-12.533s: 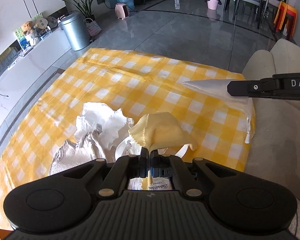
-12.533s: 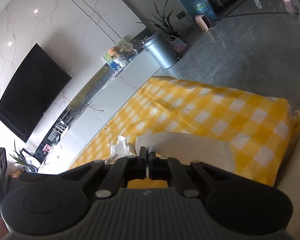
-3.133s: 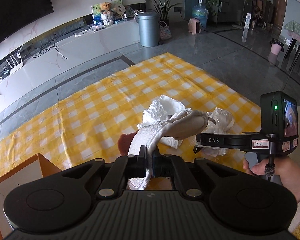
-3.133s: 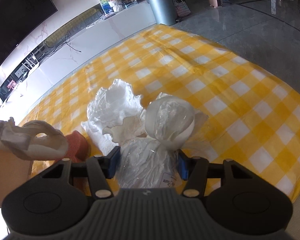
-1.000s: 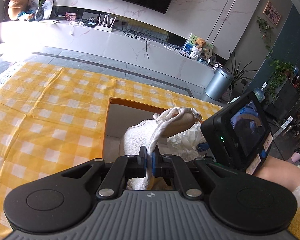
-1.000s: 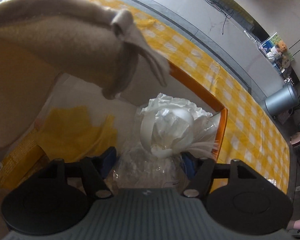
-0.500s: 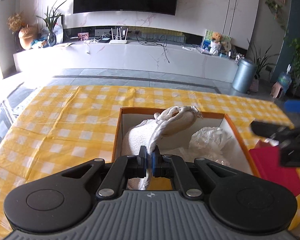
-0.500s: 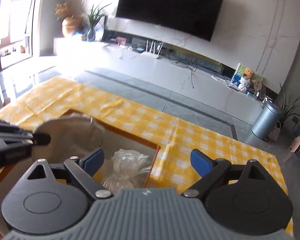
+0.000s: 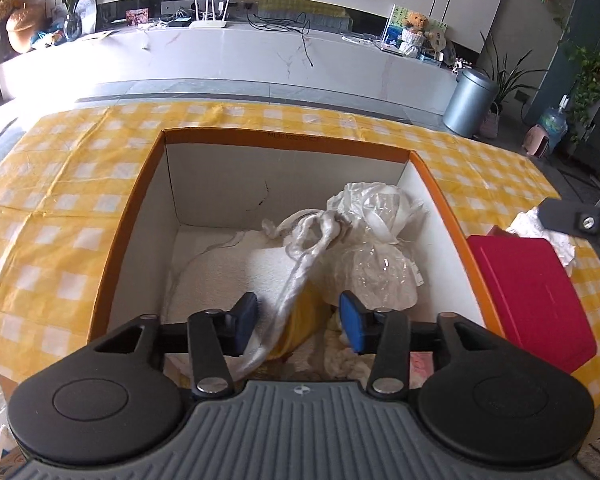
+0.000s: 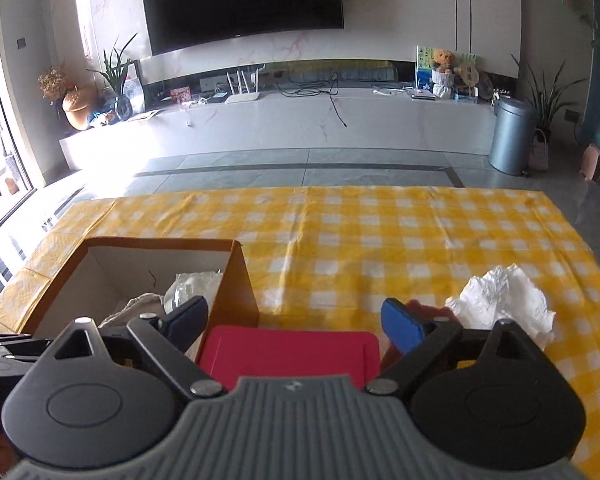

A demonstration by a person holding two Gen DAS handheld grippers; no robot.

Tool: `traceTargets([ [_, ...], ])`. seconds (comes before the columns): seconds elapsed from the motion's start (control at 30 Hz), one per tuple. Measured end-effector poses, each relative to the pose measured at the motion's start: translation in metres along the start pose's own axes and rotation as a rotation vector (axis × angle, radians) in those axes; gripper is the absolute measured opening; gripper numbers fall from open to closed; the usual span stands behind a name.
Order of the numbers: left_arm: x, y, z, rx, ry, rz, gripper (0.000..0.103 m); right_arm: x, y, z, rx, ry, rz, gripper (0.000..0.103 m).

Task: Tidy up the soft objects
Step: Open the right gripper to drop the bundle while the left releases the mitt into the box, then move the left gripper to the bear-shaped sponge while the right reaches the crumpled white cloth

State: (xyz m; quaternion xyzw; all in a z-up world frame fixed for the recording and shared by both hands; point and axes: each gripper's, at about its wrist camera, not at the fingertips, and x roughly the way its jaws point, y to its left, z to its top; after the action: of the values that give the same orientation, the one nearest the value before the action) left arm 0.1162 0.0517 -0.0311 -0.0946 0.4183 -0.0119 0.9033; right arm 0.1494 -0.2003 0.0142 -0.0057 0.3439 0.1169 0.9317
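Left gripper (image 9: 299, 322) sits over the orange-rimmed cardboard box (image 9: 284, 142), jaws just opened, pads clear of the white drawstring bag (image 9: 284, 264). The bag's cord still runs up between the jaws, touching neither; the bag itself lies inside the box on a yellow cloth (image 9: 298, 320). Just right of it, also in the box, leaning at the right wall: clear plastic-wrapped bundle (image 9: 374, 264). Red flat case (image 9: 532, 304) sits outside, against the box's right wall, on the yellow checked tablecloth (image 9: 60, 216). Right gripper (image 10: 296, 318) is above that case, jaws just opened wide, nothing between them. Crumpled white paper (image 10: 504, 300) lies further right on the cloth, apart from the box.
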Motion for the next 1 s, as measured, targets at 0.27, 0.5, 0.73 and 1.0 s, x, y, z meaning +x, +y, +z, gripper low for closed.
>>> traceTargets([
  [0.27, -0.041, -0.005, 0.004, -0.069, -0.048, -0.280, 0.069, -0.004, 0.003, -0.006, -0.027, 0.002, -0.006, 0.092],
  [0.5, -0.070, -0.015, 0.006, -0.072, -0.131, -0.313, 0.072, -0.021, -0.023, -0.008, -0.024, -0.012, -0.025, 0.092],
  [0.73, -0.077, -0.021, 0.004, -0.087, -0.141, -0.263, 0.072, -0.045, -0.076, -0.007, 0.088, -0.047, -0.125, 0.092],
  [1.0, -0.097, -0.061, 0.006, 0.075, -0.174, -0.210, 0.071, -0.074, -0.140, -0.012, 0.244, -0.099, -0.195, 0.093],
])
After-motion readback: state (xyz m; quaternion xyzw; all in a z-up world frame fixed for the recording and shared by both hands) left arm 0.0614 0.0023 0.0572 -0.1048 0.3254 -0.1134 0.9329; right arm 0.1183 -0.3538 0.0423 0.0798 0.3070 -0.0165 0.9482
